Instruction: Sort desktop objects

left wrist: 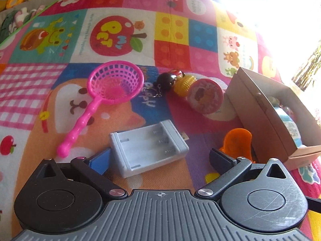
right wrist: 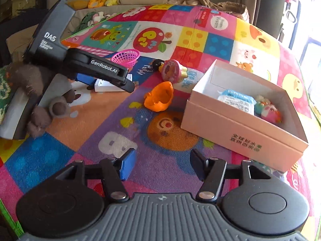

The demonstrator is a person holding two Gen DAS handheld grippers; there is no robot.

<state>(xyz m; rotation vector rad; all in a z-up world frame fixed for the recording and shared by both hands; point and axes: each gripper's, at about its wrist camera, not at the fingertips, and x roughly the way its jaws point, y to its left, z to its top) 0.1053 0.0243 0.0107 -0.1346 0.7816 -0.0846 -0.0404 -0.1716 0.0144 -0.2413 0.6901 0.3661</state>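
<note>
Mat (left wrist: 112, 36) reads "MY PET"; claw (right wrist: 104, 69) "GenRobot.AI".

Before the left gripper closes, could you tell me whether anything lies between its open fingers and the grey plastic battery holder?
Nothing visible does: the left gripper is open, and the grey plastic battery holder lies directly ahead on the colourful play mat.

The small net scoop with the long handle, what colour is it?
The net scoop is bright pink all over; the left wrist view shows it best.
</note>
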